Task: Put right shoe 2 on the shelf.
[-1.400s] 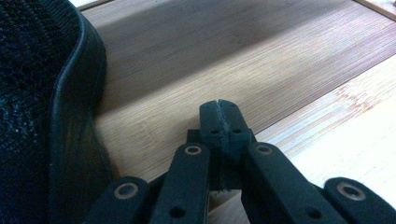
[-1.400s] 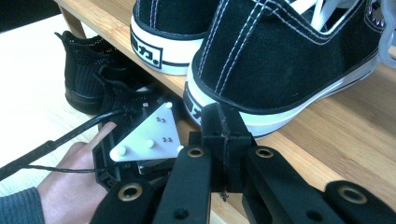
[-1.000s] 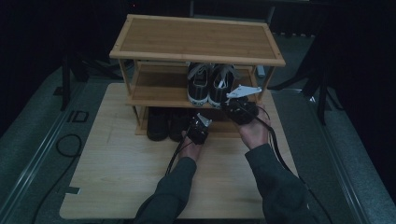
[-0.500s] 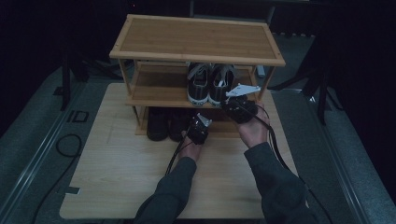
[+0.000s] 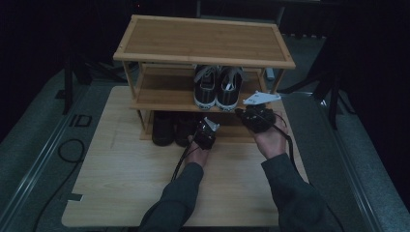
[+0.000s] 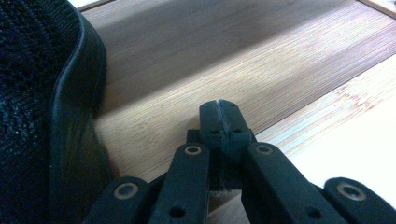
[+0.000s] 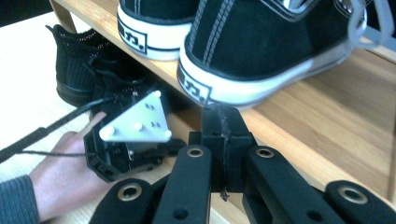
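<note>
Sneakers (image 7: 261,51) sit just beyond closed, empty right tongs (image 7: 223,116); left tongs (image 6: 219,109) closed beside black shoe (image 6: 42,116).

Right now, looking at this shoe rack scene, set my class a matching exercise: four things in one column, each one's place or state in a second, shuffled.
Things:
1. sneakers
2. black shoes
3. left tool
4. top shelf

Places or states:
A. bare
B. shut, at the bottom shelf
C. middle shelf
D. bottom shelf, left part

Pairs: 1-C, 2-D, 3-B, 4-A
</note>
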Tool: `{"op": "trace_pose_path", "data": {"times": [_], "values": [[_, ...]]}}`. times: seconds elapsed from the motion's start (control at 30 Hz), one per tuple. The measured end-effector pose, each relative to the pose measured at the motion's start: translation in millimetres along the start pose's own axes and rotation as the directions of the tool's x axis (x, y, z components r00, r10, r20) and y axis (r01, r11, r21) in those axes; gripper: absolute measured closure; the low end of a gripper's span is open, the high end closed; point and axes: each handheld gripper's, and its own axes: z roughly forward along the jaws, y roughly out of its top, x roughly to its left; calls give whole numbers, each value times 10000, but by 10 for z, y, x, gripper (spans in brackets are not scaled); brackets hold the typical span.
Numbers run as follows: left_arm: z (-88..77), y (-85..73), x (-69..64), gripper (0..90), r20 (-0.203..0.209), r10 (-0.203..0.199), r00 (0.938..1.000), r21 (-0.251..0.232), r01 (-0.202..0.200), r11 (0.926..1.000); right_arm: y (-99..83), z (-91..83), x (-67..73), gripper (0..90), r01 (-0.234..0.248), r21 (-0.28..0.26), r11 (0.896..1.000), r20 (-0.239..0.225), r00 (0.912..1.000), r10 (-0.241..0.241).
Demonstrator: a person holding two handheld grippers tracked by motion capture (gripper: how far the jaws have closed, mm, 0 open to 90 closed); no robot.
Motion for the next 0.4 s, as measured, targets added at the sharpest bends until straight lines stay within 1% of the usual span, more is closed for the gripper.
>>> {"op": "trace_pose_path", "data": {"times": [0.2, 0.4], "values": [[1, 0, -2, 897, -37, 25, 10000, 7, -25, 10000, -132, -52, -52, 892, -88, 279, 9996, -79, 9999, 91], [-1, -1, -7, 897, -91, 69, 9999, 29, -69, 10000, -267, -49, -90, 892, -194, 526, 9984, -135, 9997, 201]]}}
